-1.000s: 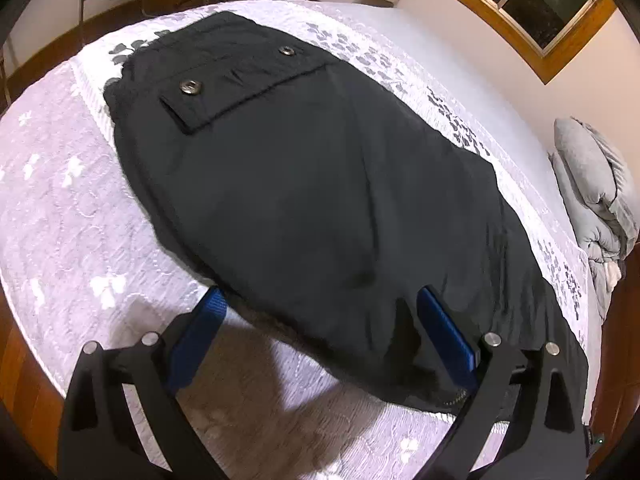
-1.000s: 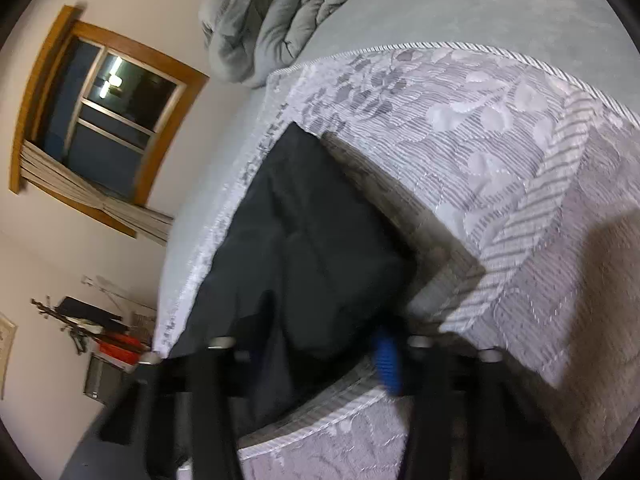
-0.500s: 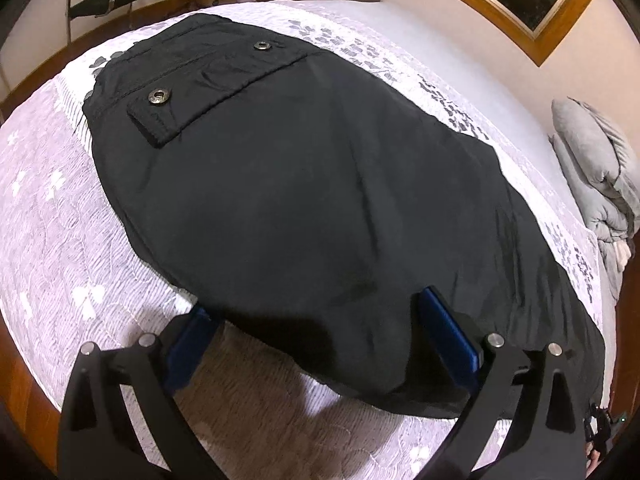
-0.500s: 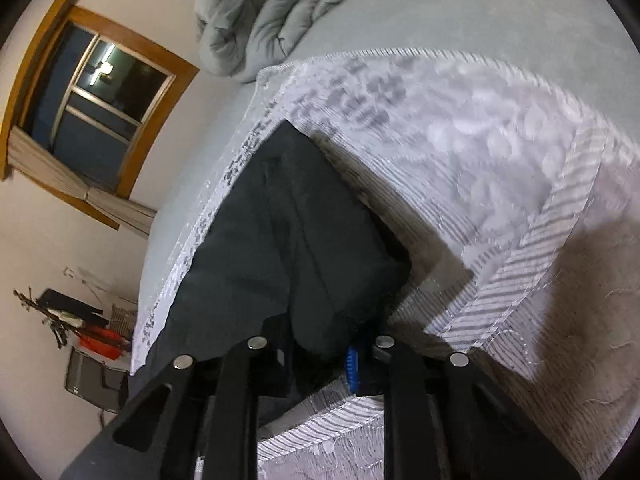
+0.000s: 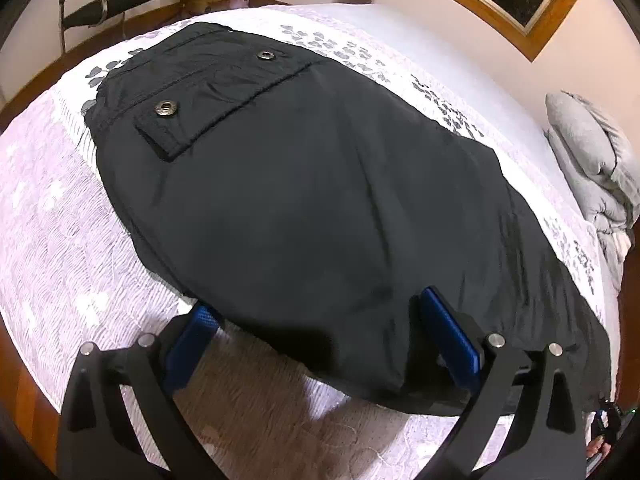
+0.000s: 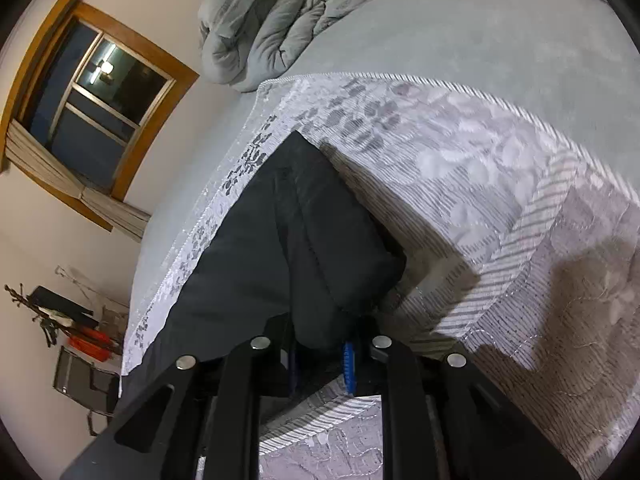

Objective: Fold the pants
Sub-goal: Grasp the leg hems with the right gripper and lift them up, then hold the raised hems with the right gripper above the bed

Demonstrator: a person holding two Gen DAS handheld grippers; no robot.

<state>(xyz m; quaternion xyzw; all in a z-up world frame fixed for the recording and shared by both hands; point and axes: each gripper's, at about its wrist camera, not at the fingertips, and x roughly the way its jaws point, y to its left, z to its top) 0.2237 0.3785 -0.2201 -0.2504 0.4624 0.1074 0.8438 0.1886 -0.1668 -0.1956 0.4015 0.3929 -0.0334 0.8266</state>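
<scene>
Black pants (image 5: 320,208), laid flat and lengthwise on a white patterned bedspread (image 5: 52,240) covering a bed, were recorded with the flap pocket (image 5: 208,100) and two metal snaps at the far end. The left gripper (image 5: 320,328) was found at the near long edge of the pants, its blue-padded fingers (image 5: 448,336) spread wide, the fabric edge lying between them and nothing clamped. The right gripper (image 6: 320,354) was noted at the leg end, its fingers drawn close together on a lifted fold of the black cloth, with one blue pad (image 6: 349,366) visible beside the pinched fabric. A grey quilt (image 6: 272,20) was heaped at the far side of the bed. A wood-framed window (image 6: 92,92), a chair (image 5: 108,0) and a floor of brown wood were also listed.
</scene>
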